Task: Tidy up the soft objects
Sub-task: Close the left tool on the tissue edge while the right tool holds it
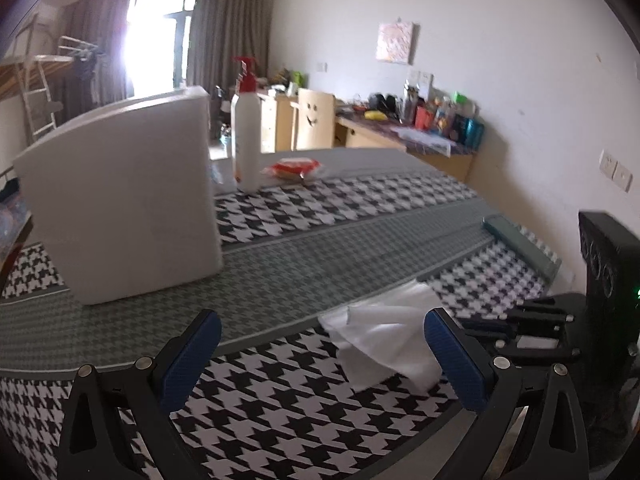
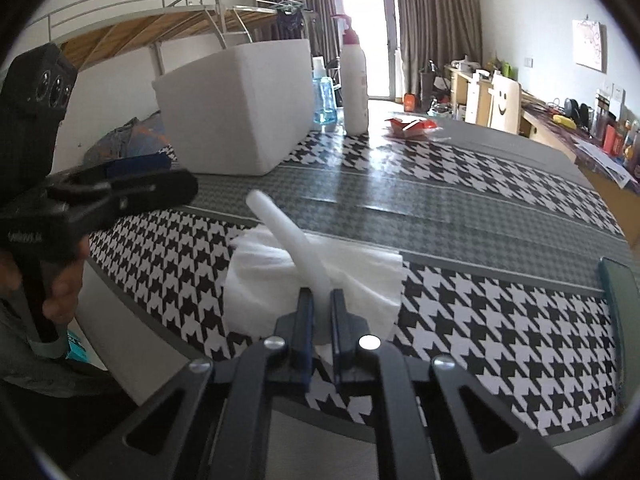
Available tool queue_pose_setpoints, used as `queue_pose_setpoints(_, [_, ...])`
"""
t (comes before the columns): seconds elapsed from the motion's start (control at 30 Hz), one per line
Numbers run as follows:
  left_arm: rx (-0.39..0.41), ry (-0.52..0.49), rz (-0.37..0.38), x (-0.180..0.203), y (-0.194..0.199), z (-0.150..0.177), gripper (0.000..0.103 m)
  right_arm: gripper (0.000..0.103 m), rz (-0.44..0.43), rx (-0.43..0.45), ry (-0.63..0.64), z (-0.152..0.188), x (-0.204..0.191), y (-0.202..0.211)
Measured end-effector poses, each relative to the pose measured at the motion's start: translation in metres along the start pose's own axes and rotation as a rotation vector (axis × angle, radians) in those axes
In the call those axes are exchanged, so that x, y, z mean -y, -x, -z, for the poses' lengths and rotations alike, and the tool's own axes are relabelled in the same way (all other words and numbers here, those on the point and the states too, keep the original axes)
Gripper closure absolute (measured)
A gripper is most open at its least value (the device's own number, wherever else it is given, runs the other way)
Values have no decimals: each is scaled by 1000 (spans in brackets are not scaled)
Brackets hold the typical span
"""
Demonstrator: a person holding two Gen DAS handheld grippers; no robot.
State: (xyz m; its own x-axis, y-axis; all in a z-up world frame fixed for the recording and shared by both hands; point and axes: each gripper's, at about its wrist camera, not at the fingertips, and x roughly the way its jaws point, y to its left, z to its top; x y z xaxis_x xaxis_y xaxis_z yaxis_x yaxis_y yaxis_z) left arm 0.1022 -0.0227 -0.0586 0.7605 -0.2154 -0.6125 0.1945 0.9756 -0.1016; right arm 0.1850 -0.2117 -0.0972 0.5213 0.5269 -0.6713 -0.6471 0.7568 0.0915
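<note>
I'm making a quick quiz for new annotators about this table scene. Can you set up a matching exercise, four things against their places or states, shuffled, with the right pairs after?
Things:
1. right gripper
2. left gripper
3. white bin
4. red packet

Places or states:
A. lies flat on the far part of the tablecloth
B. jaws wide apart, nothing between them
C. shut on a white foam strip above the white tissue
D. stands upright beside the pump bottle

Pairs: 1-C, 2-B, 3-D, 4-A
</note>
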Motion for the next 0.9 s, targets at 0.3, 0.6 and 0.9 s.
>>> queue_pose_setpoints(0.3, [-101, -128, 39, 18, -23, 7, 13, 93, -18, -1, -34, 5, 6, -1])
queue_pose_setpoints(0.6, [-154, -194, 81, 32, -46, 9, 24, 93, -36, -3, -43, 9, 8, -3])
queue_pose_setpoints(0.9, [-232, -229, 102, 40, -67, 10, 47, 92, -44, 0, -36, 12, 8, -4])
